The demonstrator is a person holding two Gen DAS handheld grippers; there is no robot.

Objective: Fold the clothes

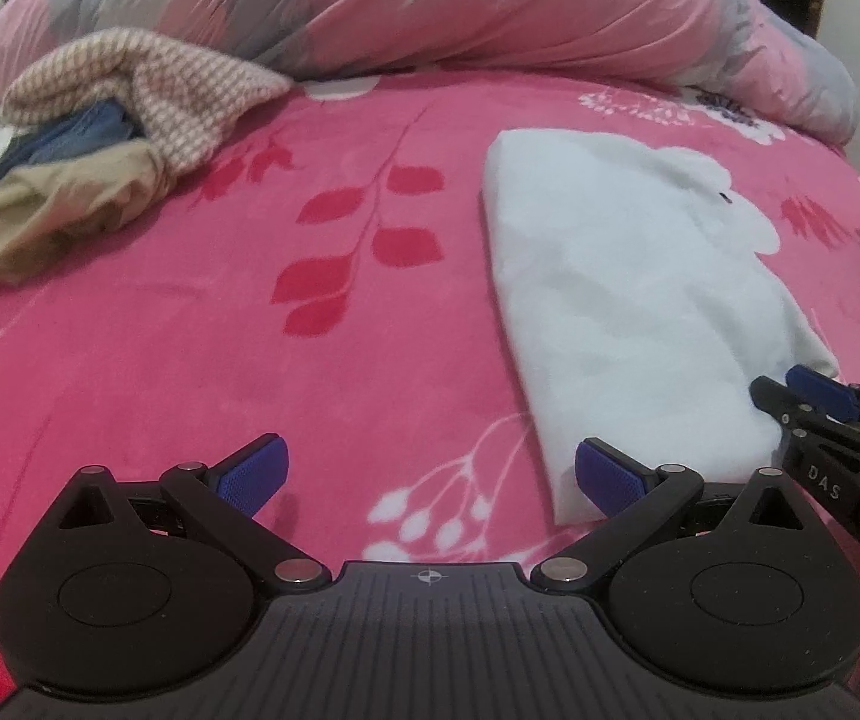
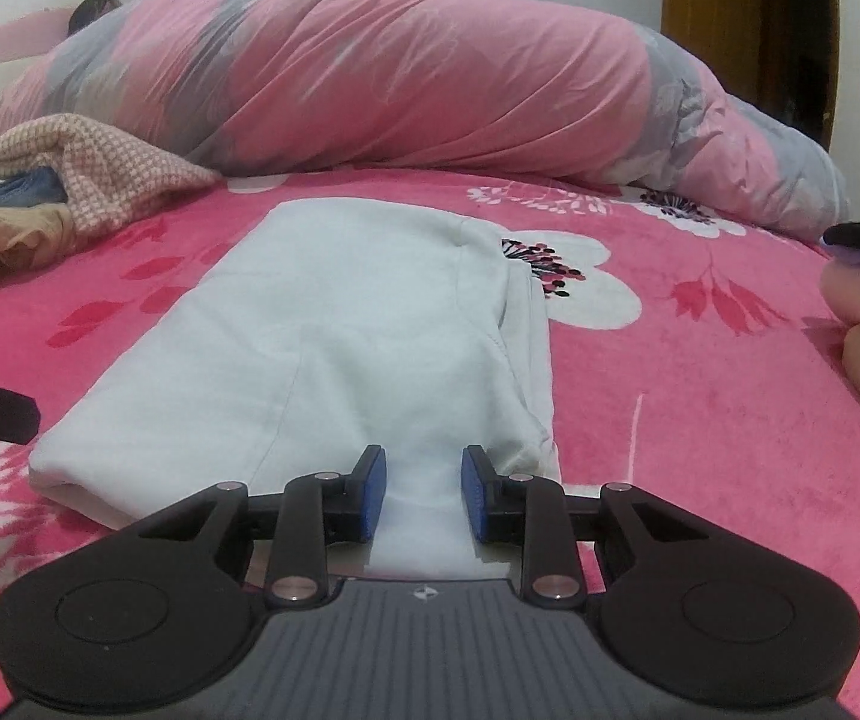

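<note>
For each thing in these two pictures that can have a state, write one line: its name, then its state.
White garment: folded into a long strip, flat on the bed.
Pile of clothes: unfolded, heaped at the far left.
Duvet: bunched up along the far side.
Bedspread: spread flat.
Left gripper: open, empty, beside the garment's near end.
Right gripper: part open, garment's near edge between its pads.

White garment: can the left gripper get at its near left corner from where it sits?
Probably yes. The left gripper is open, its right finger already at the white garment corner, with only bare blanket around.
</note>
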